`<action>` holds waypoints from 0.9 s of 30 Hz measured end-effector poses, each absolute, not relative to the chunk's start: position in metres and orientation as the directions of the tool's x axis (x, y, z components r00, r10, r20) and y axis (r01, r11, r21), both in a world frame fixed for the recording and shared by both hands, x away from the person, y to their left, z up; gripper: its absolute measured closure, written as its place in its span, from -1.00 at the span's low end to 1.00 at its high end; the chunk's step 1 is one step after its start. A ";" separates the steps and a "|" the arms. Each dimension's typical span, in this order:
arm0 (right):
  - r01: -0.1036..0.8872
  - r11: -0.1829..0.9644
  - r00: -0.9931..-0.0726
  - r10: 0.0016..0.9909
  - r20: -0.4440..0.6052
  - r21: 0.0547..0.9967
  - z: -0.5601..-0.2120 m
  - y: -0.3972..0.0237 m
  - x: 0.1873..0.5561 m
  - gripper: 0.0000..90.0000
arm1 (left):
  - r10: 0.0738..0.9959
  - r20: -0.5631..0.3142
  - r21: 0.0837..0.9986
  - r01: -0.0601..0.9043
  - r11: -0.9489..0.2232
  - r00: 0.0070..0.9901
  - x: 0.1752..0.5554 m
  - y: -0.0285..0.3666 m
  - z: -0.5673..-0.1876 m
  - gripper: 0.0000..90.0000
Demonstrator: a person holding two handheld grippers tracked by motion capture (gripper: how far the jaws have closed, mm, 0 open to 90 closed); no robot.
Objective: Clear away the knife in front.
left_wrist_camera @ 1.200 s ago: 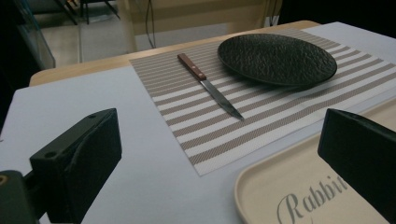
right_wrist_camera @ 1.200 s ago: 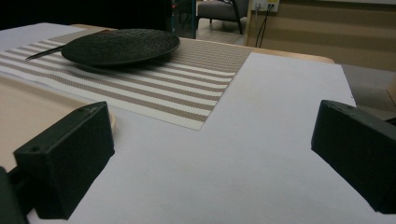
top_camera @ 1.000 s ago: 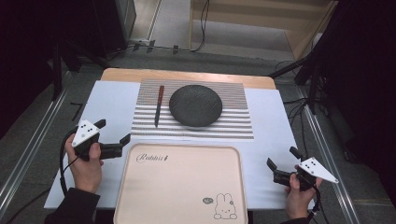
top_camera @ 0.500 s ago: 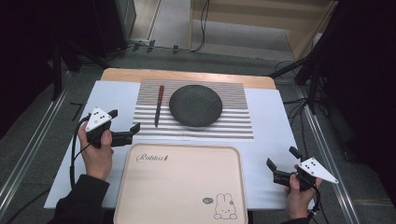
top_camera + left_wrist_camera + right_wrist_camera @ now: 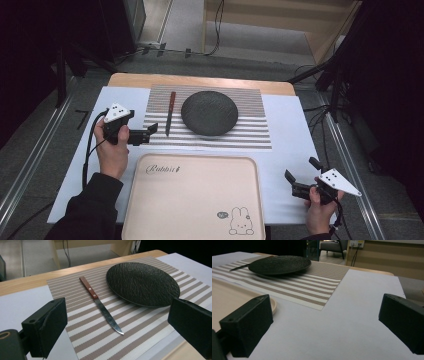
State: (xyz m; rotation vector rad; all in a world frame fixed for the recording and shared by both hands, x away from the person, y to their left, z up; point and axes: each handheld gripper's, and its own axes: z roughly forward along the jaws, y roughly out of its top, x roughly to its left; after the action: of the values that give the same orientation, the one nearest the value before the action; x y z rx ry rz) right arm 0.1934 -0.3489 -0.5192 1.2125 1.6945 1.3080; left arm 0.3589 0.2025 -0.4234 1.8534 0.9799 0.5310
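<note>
A knife (image 5: 170, 112) with a red-brown wooden handle lies on a striped placemat (image 5: 250, 135), its blade tip toward the near side. To its right on the mat rests a round black plate (image 5: 209, 113). My left gripper (image 5: 149, 133) hovers open at the mat's near left corner, its jaws pointing at the knife's tip. In the left gripper view the knife (image 5: 100, 305) and plate (image 5: 142, 283) lie ahead of the left gripper (image 5: 117, 321), whose jaws are wide apart and hold nothing. My right gripper (image 5: 301, 170) stands open and empty, low at the table's near right.
A pink tray (image 5: 195, 200) with a rabbit drawing takes up the near middle, between the two hands. A white sheet (image 5: 295, 150) covers the wooden table. In the right gripper view the tray's rim (image 5: 270, 305) is at the left and the plate (image 5: 279, 264) farther off.
My left gripper has moved away from the near left, forward and rightward, up to the placemat's corner by the knife. The right gripper has stayed where it was.
</note>
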 end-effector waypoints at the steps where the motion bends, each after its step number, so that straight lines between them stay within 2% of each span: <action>1: 0.269 0.068 -0.347 0.938 0.030 0.961 -0.519 -0.349 0.193 -1.00 | 0.810 -0.045 0.882 0.404 -0.242 0.585 0.361 0.201 -0.423 -0.95; 12: 0.272 0.076 -0.351 0.936 0.025 0.959 -0.519 -0.348 0.194 -1.00 | 0.808 -0.061 0.851 0.454 -0.265 0.586 0.391 0.187 -0.423 -0.95; 20: 0.274 0.081 -0.352 0.936 0.022 0.958 -0.519 -0.347 0.194 -1.00 | 0.832 -0.071 0.832 0.493 -0.256 0.551 0.415 0.176 -0.423 -0.84; 23: 0.274 0.082 -0.353 0.935 0.021 0.958 -0.519 -0.347 0.194 -1.00 | 0.840 -0.068 0.817 0.513 -0.262 0.538 0.425 0.172 -0.422 -0.73; 27: 0.274 0.082 -0.353 0.935 0.021 0.958 -0.519 -0.347 0.195 -1.00 | 0.847 -0.089 0.793 0.551 -0.258 0.524 0.437 0.167 -0.423 -0.70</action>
State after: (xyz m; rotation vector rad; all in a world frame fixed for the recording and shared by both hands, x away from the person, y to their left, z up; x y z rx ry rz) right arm 0.1945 -0.3469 -0.5194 1.2040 1.7131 1.2967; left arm 0.4375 0.1674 -0.4229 1.9466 1.1413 0.4576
